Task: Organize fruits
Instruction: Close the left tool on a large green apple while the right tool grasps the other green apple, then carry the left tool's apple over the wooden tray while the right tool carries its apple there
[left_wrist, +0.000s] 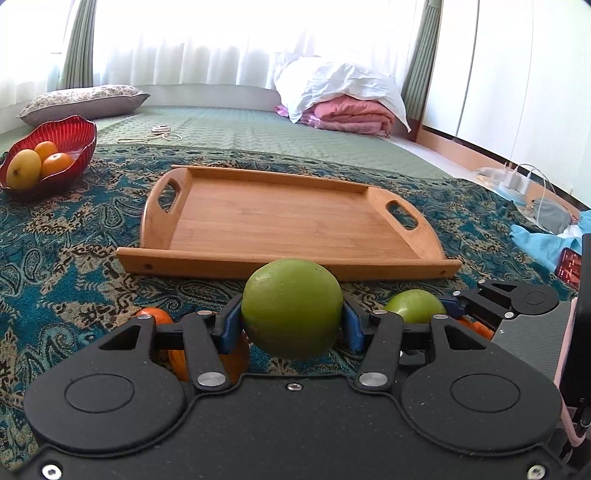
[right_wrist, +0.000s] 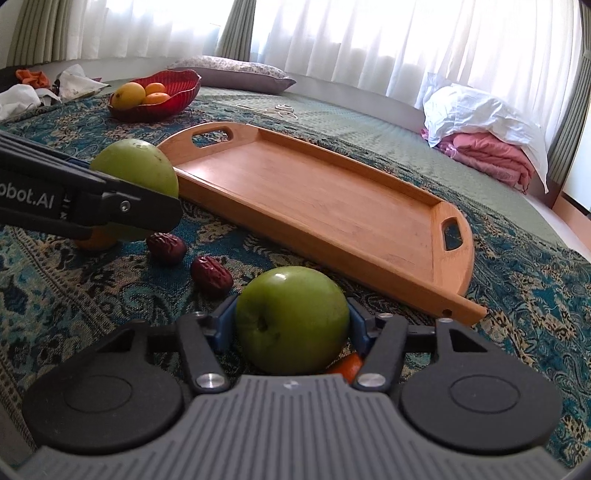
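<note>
My left gripper (left_wrist: 291, 323) is shut on a green apple (left_wrist: 291, 306), blue pads pressed on both its sides, just in front of the wooden tray (left_wrist: 258, 221). In the right wrist view this apple (right_wrist: 136, 166) hangs by the tray's left end behind the left gripper's near finger (right_wrist: 140, 206). My right gripper (right_wrist: 291, 325) is shut on a second green apple (right_wrist: 291, 317), whose top (left_wrist: 415, 306) also shows in the left wrist view. Oranges lie under the grippers (left_wrist: 159, 317) (right_wrist: 349, 365). Two red dates (right_wrist: 166, 247) (right_wrist: 212, 275) rest on the patterned cloth.
A red bowl (left_wrist: 70, 129) (right_wrist: 177, 88) with a mango and oranges stands at the far left. Behind are a pillow (left_wrist: 85, 99) and folded pink bedding (left_wrist: 351, 114). Chargers, cables (left_wrist: 517, 181) and blue cloth (left_wrist: 543, 243) lie to the right.
</note>
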